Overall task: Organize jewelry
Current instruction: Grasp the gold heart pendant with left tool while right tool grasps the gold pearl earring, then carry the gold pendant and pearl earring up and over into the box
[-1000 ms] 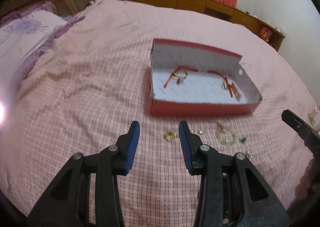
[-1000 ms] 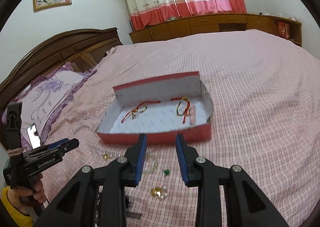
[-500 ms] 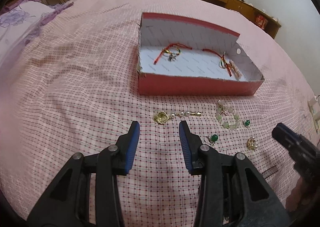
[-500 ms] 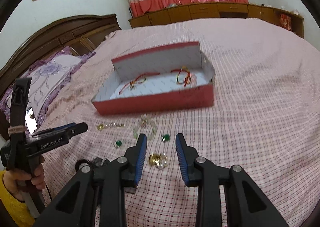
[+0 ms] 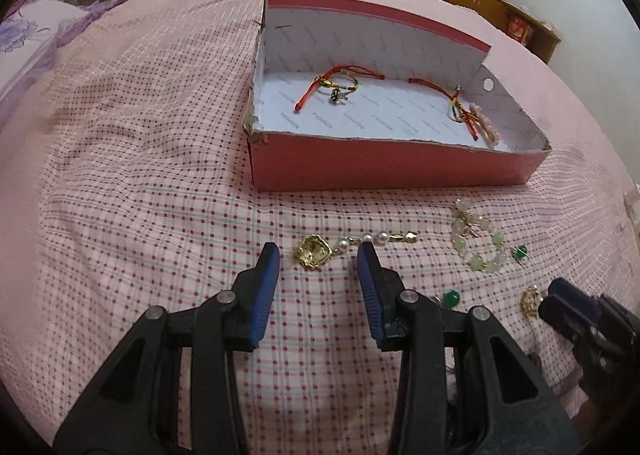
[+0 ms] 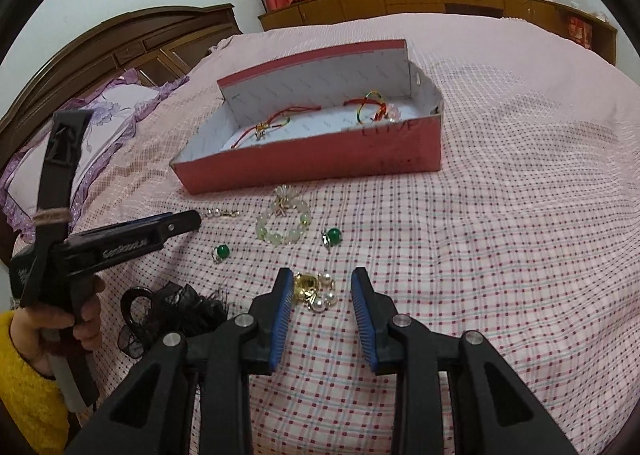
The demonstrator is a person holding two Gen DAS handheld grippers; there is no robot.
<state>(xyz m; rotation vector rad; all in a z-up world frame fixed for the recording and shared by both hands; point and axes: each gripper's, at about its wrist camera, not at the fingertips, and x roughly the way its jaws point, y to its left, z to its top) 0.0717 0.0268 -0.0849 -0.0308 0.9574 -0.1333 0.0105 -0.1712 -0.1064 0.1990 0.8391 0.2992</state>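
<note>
A pink checked bedspread point(image 5: 132, 183) (wooden headboard far left) carries a red box point(image 5: 384, 167) and, nearer, scattered jewelry point(image 6: 284, 225). Left gripper point(image 5: 319, 261) and right gripper point(image 6: 320, 289) both gape, holding nothing.

The box point(image 5: 392, 163) is matt red cardboard with a white printed paper lining and a frayed corner. In front of it, on the woven checked cloth of the bed point(image 5: 140, 175), lie a shiny gold-metal pendant point(image 5: 313, 253) and glossy pale-green beads point(image 5: 478, 243).
</note>
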